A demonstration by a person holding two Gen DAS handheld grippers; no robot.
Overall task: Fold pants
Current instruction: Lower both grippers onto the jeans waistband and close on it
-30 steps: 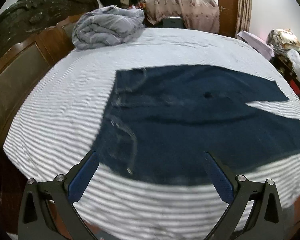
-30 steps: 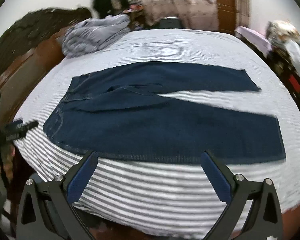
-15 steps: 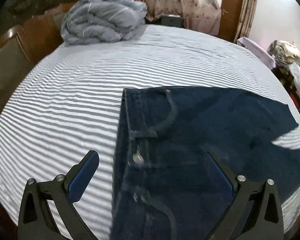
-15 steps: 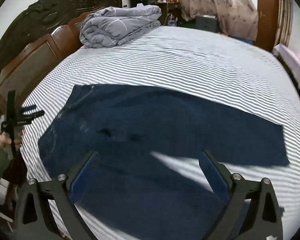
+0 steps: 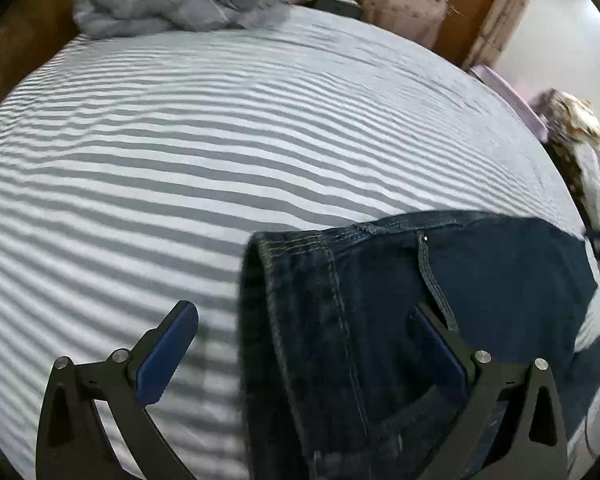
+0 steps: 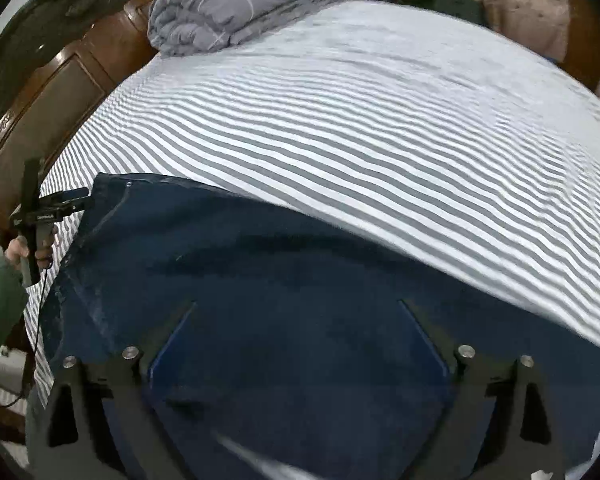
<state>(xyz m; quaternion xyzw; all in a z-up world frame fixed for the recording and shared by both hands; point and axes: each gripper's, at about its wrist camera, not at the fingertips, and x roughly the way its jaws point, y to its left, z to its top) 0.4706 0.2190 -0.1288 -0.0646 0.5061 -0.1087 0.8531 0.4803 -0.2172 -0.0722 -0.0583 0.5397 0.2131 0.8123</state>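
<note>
The pants (image 6: 300, 300) lie flat on the bed (image 6: 360, 128), with a quilt (image 6: 236, 8) at its far end.

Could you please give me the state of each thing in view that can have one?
Dark blue denim pants: spread flat on the bed, unfolded.
Grey quilted duvet: folded, by the headboard.
Left gripper: open over the waistband.
Right gripper: jaws closing, gripping nothing.

Striped bed (image 6: 380, 128) (carved headboard (image 6: 60, 12))
</note>
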